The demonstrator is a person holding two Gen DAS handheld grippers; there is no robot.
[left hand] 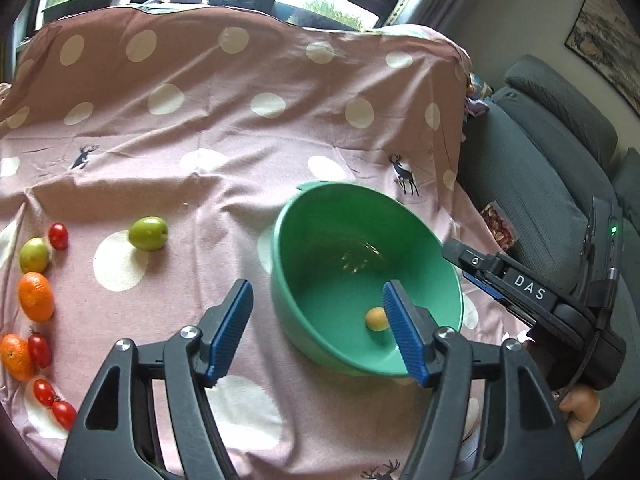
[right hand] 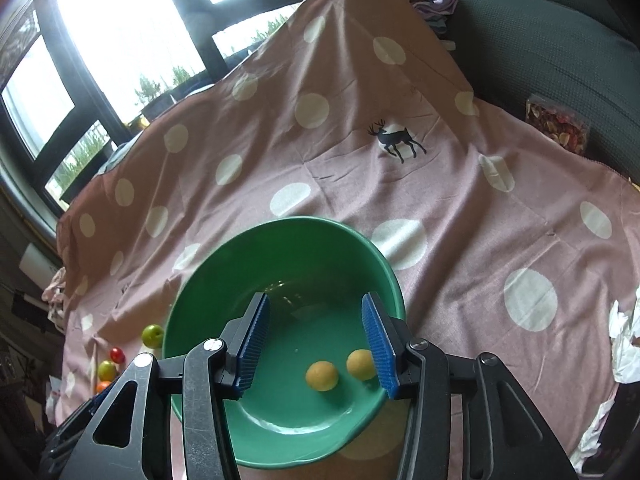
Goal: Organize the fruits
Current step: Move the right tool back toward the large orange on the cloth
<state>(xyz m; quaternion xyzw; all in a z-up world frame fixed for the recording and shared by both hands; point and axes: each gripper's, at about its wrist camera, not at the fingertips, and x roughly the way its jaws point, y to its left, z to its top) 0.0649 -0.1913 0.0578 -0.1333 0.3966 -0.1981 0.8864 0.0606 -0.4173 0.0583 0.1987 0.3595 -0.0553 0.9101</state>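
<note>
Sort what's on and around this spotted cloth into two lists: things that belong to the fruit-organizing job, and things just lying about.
Part of the job:
green bowl
two small yellow fruits in the bowl
green fruits
oranges
cherry tomatoes

Just lying about:
packet of dried petals by the sofa
crumpled white paper
spotted cloth

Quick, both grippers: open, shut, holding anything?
Left gripper: open, empty, beside the green bowl.
Right gripper: open, empty, over the bowl with two yellow fruits below it.
</note>
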